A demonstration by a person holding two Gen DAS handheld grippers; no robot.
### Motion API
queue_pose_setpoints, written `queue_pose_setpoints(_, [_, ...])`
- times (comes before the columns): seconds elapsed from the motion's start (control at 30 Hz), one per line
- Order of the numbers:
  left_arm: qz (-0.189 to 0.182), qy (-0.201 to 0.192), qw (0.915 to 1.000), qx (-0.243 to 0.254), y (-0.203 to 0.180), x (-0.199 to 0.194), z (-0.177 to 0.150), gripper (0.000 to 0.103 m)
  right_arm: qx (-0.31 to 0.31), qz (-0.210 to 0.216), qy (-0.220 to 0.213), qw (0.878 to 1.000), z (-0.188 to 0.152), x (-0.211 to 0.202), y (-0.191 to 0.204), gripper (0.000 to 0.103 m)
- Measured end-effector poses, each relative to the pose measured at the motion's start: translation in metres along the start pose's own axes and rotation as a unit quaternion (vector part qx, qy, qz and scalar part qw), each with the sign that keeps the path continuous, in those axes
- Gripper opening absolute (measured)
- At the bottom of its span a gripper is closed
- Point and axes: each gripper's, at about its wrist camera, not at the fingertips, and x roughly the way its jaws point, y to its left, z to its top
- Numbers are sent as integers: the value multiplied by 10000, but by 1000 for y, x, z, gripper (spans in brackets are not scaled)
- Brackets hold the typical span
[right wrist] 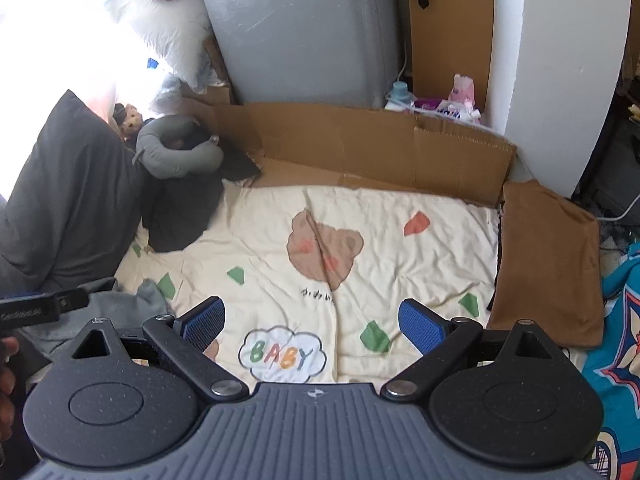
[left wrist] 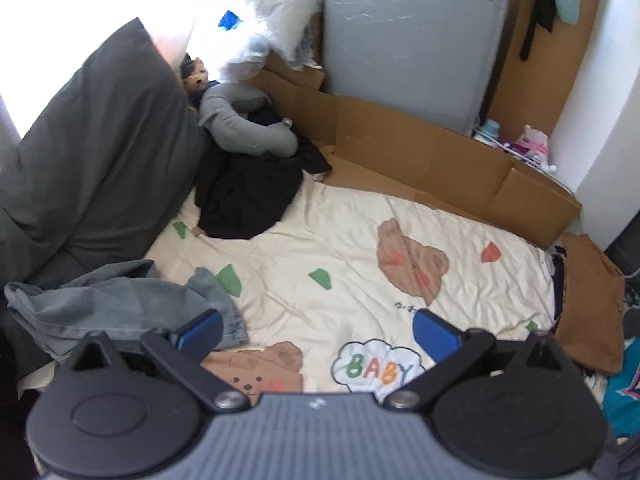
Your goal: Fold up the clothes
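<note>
— Where's the garment you're after?

— The crumpled grey-blue jeans [left wrist: 120,304] lie at the left edge of the cream bear-print blanket [left wrist: 340,248], just beside the dark grey duvet [left wrist: 92,168]. My left gripper [left wrist: 316,332] hovers above the blanket with its fingers spread wide and nothing between them; its left pad sits over the nearest fold of the denim, though I can't tell if it touches. My right gripper [right wrist: 312,320] is likewise spread wide and empty, over the middle of the blanket.

— How will that denim behave?

— I judge it heavyish and limp, thicker at the seams and hems, not slippery. It should drape rather than hold shape, so I'd pinch a seam or hem edge, where the layers give the pads something firm. The waistband is hidden in the bunch.

— Room to spread it?

— The blanket's centre is open. A folded brown garment [right wrist: 548,264] lies along the right edge, cardboard [right wrist: 360,148] walls the far side, and a black garment [left wrist: 248,200] with a grey neck pillow [left wrist: 248,128] fills the far-left corner.
</note>
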Motion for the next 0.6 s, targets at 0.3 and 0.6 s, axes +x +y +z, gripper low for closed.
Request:
queue_pose_setpoints(0.3, [170, 7, 9996, -236, 44, 1, 2, 100, -199, 329, -170, 9991, 16, 10, 18, 97])
queue_pose_setpoints(0.6, [271, 4, 9967, -770, 100, 5, 0, 94, -475, 689, -203, 9963, 24, 28, 29, 97])
